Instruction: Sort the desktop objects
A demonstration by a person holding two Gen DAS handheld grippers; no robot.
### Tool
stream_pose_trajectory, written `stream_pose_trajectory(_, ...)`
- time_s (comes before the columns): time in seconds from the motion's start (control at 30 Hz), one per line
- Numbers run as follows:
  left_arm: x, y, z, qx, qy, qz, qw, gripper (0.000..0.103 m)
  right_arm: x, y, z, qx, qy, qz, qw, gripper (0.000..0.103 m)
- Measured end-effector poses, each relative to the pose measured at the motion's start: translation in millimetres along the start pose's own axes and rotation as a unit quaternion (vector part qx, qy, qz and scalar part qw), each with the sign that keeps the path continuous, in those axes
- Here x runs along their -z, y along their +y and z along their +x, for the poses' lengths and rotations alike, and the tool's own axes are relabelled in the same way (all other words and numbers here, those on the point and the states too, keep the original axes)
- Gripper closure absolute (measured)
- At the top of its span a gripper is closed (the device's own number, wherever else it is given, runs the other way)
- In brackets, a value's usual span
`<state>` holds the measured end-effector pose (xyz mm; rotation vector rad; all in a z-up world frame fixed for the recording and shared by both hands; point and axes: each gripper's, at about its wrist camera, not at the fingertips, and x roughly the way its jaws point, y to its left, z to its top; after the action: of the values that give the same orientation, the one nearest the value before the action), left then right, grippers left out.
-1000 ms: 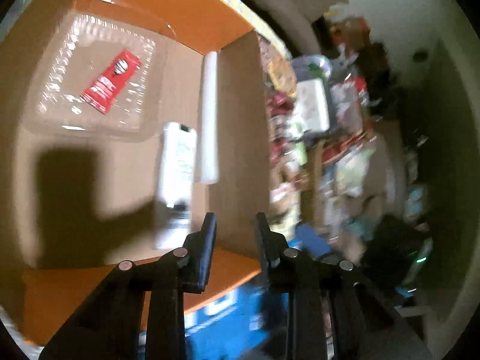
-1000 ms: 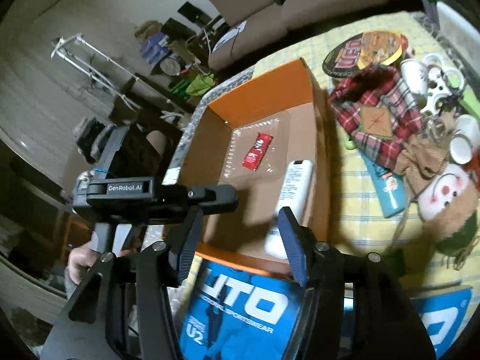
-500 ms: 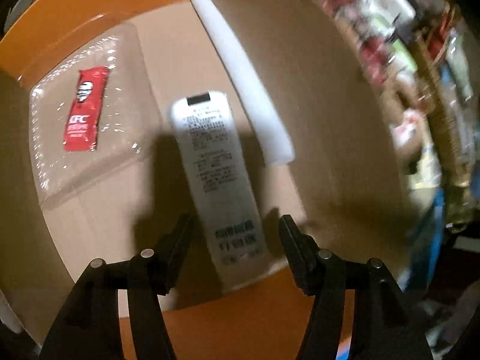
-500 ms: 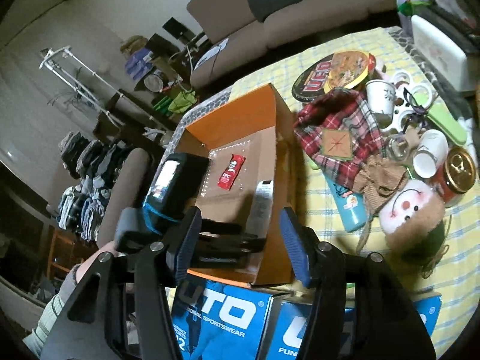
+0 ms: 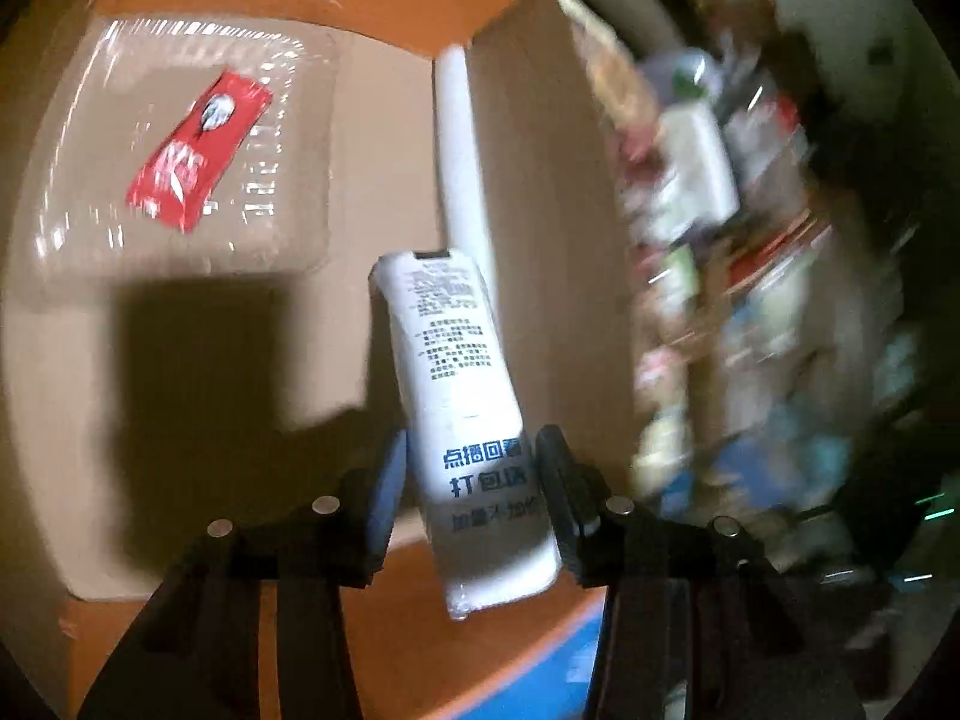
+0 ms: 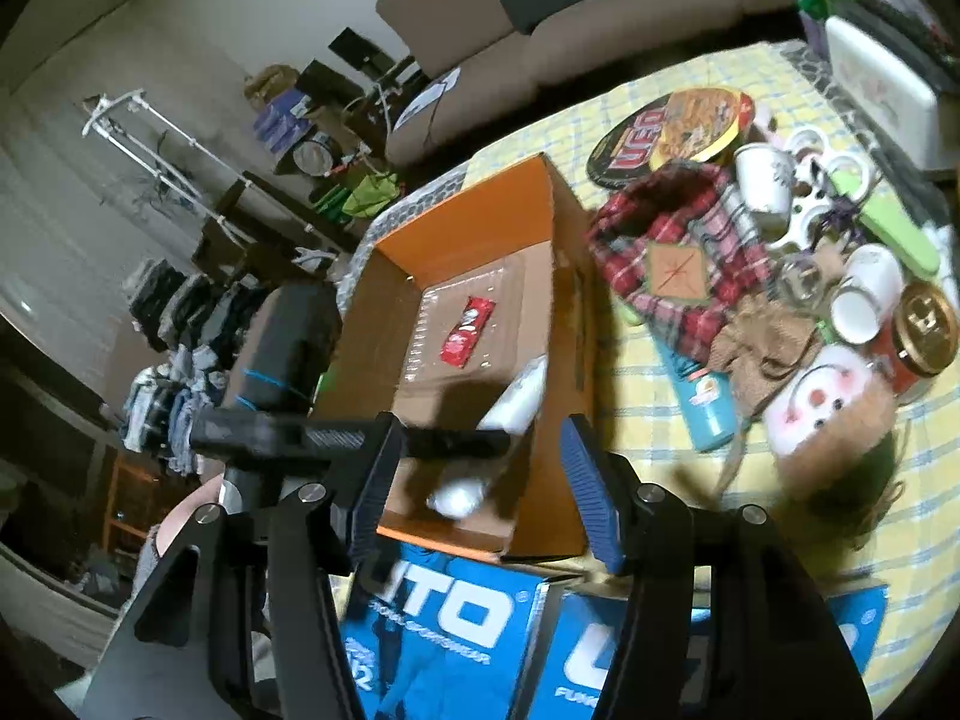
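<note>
Left claw (image 5: 471,480) closing around the white packet (image 5: 462,396) – red sachet (image 5: 195,150) ahead-left; right claw (image 6: 480,486) hangs apart, empty.

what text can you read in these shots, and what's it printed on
"UFO": lid of the round noodle bowl on the table.
"UTO" with "U2": blue box at the near edge; its first letter is hidden.
"点播回看", then "打包", next character unclear: white packet between the left hand-held gripper jaws.
Small print higher on the packet: too small.
Red sachet in the cardboard box: logo and lettering blurred.
</note>
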<state>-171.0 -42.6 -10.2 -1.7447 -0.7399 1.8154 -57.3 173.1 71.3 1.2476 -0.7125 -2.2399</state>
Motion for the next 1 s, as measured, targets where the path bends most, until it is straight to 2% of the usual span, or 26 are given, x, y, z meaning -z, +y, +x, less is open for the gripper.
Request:
stream_pose_trajectory(0.03, 1, 7, -4, 0.032, -0.005, -0.021, 0.9993, 0.058, 1, 2, 3, -0.001, 0.005, -0.001, 1.000, 0.046)
stream_pose_trajectory(0.2, 11, 18, 0, 0.130, -0.001, -0.080, 0.9883, 0.059, 11, 22, 23, 0.023, 0.039, -0.032, 0.998, 0.045)
stream_pose_trajectory(0.3, 21, 17, 6, 0.162, -0.007, -0.095, 0.9822, 0.059, 21, 30, 37, 0.037, 0.055, -0.034, 0.997, 0.044)
stream_pose_trajectory(0.4, 33, 17, 8, 0.183, -0.010, -0.103, 0.9776, 0.059, 27, 36, 48, 0.061, 0.051, -0.046, 0.996, 0.046)
stream_pose_trajectory(0.43, 35, 15, 7, 0.187, -0.013, -0.103, 0.9768, 0.059, 29, 38, 51, 0.076, 0.045, -0.056, 0.994, 0.048)
stream_pose_trajectory(0.5, 36, 9, 12, 0.198, -0.019, -0.106, 0.9744, 0.060, 31, 43, 56, 0.094, 0.041, -0.082, 0.991, 0.071)
stream_pose_trajectory(0.63, 41, 9, 3, 0.224, -0.023, -0.109, 0.9682, 0.060, 37, 65, 52, 0.131, 0.026, -0.153, 0.979, 0.074)
stream_pose_trajectory(0.67, 41, 8, 1, 0.232, -0.021, -0.108, 0.9666, 0.055, 39, 72, 51, 0.146, 0.022, -0.172, 0.974, 0.076)
stream_pose_trajectory(0.7, 41, 8, -2, 0.241, -0.020, -0.107, 0.9643, 0.049, 41, 81, 50, 0.169, 0.017, -0.198, 0.965, 0.080)
stream_pose_trajectory(0.73, 42, 10, -6, 0.260, -0.023, -0.114, 0.9587, 0.031, 45, 90, 50, 0.197, 0.013, -0.230, 0.953, 0.082)
stream_pose_trajectory(0.77, 42, 12, -11, 0.273, -0.029, -0.120, 0.9540, 0.020, 49, 100, 51, 0.219, 0.014, -0.266, 0.939, 0.083)
stream_pose_trajectory(0.8, 43, 15, -20, 0.283, -0.035, -0.120, 0.9508, 0.019, 54, 108, 52, 0.228, 0.019, -0.289, 0.929, 0.083)
stream_pose_trajectory(0.83, 39, 13, -25, 0.291, -0.037, -0.117, 0.9487, 0.019, 61, 116, 56, 0.250, 0.023, -0.319, 0.914, 0.083)
stream_pose_trajectory(0.87, 36, 10, -25, 0.296, -0.036, -0.114, 0.9477, 0.019, 73, 126, 60, 0.280, 0.026, -0.365, 0.887, 0.083)
stream_pose_trajectory(0.9, 35, 9, -26, 0.295, -0.033, -0.113, 0.9481, 0.019, 82, 134, 63, 0.300, 0.024, -0.397, 0.867, 0.083)
stream_pose_trajectory(0.93, 34, 7, -27, 0.296, -0.028, -0.110, 0.9486, 0.019, 99, 144, 66, 0.328, 0.014, -0.444, 0.834, 0.083)
stream_pose_trajectory(1.0, 35, 9, -26, 0.293, -0.023, -0.110, 0.9495, 0.019, 121, 156, 72, 0.359, 0.007, -0.504, 0.785, 0.083)
